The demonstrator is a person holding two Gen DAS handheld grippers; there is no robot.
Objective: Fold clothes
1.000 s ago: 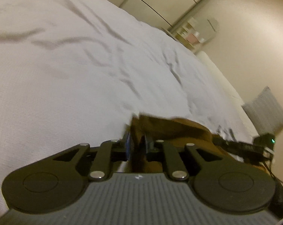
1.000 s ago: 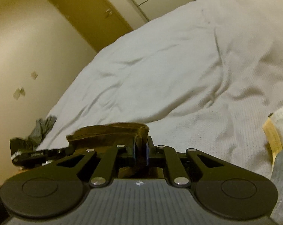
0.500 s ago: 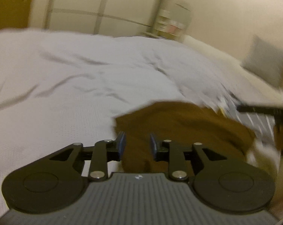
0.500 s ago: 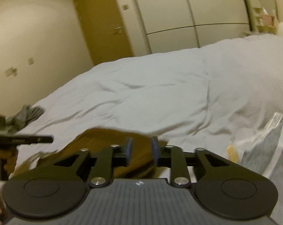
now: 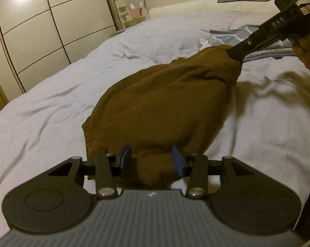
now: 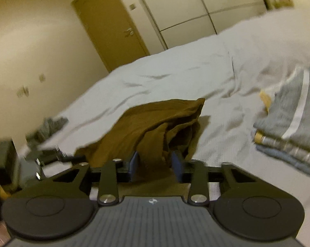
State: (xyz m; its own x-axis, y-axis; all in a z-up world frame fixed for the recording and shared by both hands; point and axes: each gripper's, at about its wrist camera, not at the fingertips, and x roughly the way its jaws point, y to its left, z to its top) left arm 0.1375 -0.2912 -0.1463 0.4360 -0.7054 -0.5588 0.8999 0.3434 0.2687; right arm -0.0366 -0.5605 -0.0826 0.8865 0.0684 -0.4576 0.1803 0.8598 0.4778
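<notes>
Brown garment lies mid-bed. My left claw has just been opening, pads spread off the cloth. My right claw has been closing; blurred, seemingly pinching a bunched corner. I should lift evenly, avoid dragging.

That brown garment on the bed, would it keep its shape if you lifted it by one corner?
Probably not. The brown garment sags in soft folds where the right hand-held gripper bunches its corner, so it looks floppy. It drapes over the white bedding, suggesting light cloth. It seems unlikely to slide by itself.
</notes>
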